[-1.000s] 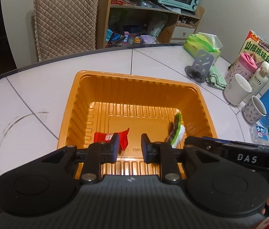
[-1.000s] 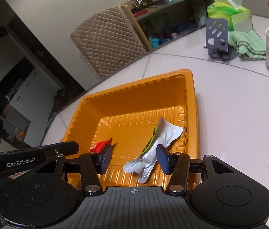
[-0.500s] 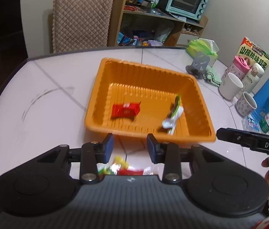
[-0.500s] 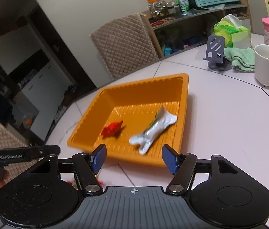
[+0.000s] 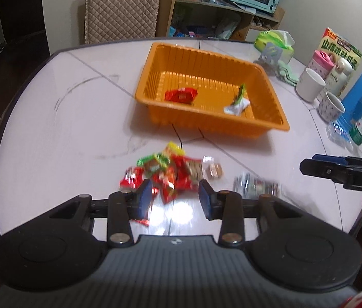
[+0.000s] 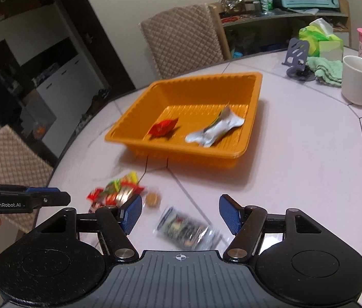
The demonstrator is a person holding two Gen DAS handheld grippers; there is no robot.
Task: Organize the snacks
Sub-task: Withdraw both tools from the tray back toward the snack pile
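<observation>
Silver packet (image 6: 187,229) lies crosswise between my right tongs (image 6: 178,214), open and empty. Left tongs (image 5: 176,200) gape, empty, over the red pile (image 5: 165,172).

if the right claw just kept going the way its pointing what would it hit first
Most likely the dark, silver-edged snack packet lying on the table between the open fingers of the right claw, which holds nothing. The orange tray sits well beyond it. The packet is blurred, so depth is uncertain.
</observation>
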